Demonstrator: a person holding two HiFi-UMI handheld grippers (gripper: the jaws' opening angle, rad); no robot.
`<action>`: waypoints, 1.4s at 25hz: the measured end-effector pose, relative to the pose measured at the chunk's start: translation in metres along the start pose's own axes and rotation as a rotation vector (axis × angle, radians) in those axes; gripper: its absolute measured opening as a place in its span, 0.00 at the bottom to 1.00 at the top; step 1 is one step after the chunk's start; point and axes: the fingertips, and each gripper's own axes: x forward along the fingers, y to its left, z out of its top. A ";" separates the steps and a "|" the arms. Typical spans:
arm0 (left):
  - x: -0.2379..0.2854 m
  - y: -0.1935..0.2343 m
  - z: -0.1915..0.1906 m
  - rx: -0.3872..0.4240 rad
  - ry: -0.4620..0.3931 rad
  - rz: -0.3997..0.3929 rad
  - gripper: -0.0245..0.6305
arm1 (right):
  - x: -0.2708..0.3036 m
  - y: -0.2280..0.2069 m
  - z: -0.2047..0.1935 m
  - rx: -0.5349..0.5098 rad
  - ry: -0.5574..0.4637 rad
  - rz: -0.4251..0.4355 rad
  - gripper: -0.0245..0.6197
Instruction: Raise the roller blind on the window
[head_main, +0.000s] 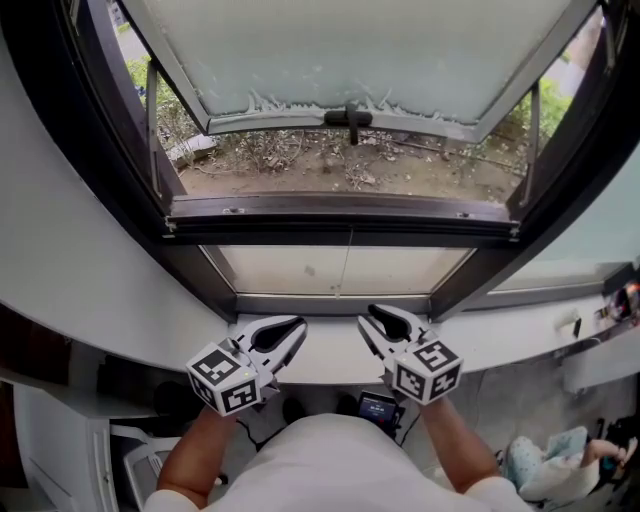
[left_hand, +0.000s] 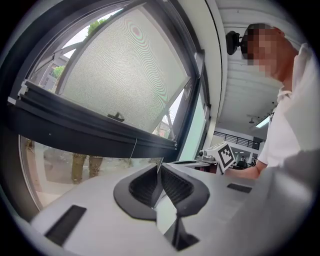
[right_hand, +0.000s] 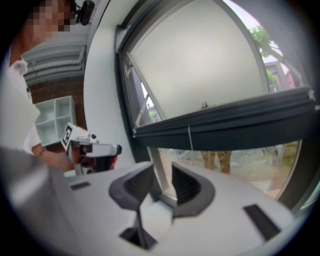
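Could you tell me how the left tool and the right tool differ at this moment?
The left tool has its jaws pressed together; the right tool has them apart. In the head view the left tool angles rightward, the right tool leftward. Both hang above the white sill, facing the window frame.

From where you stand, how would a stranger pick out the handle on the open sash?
Start at the open sash, the pale-framed pane that tilts outward over the ground. Go to the middle of its lower edge: the handle sits there. It is a small black T-shaped piece, the only dark fitting on that frame.
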 end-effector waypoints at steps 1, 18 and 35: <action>0.001 0.001 0.001 0.002 0.000 0.000 0.09 | 0.001 -0.001 0.001 -0.004 -0.001 0.000 0.22; 0.033 0.034 0.014 0.195 0.091 0.048 0.09 | 0.027 -0.033 0.044 -0.212 0.011 -0.078 0.22; 0.068 0.067 0.033 0.588 0.252 0.154 0.16 | 0.045 -0.071 0.073 -0.622 0.129 -0.220 0.22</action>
